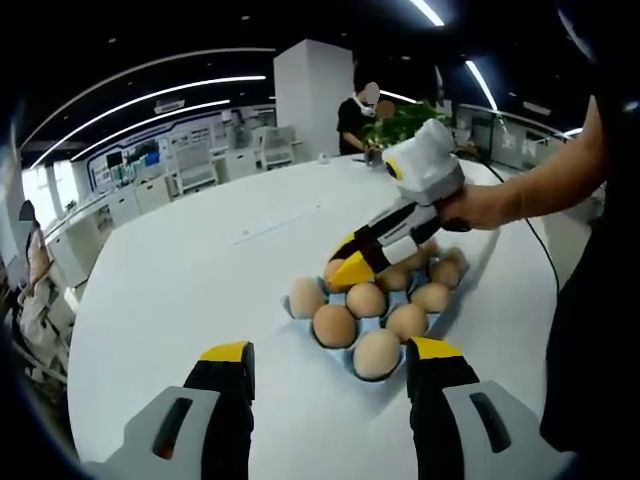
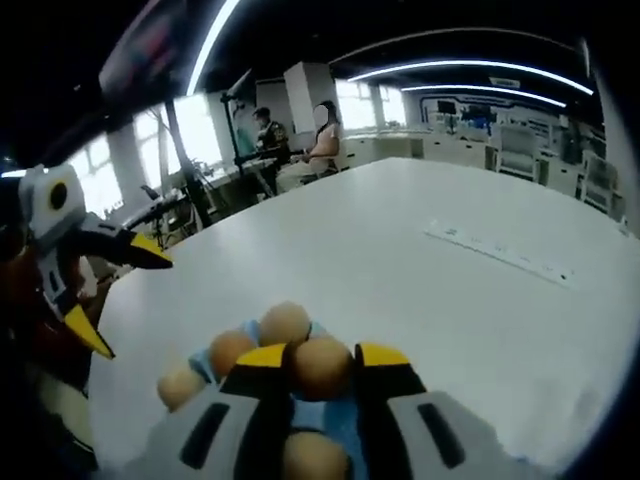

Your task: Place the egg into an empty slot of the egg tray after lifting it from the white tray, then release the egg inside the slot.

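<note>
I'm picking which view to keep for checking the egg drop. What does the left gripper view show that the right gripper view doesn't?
Left gripper view: the whole egg tray, the hand on the right gripper, and the left gripper open, off the tray. Right gripper view: a close look at the egg between the right gripper's jaws. Both: the table and eggs in the tray.

The egg tray (image 2: 205,362) sits mostly hidden behind the right tongs (image 2: 320,360) (eggs too).
</note>
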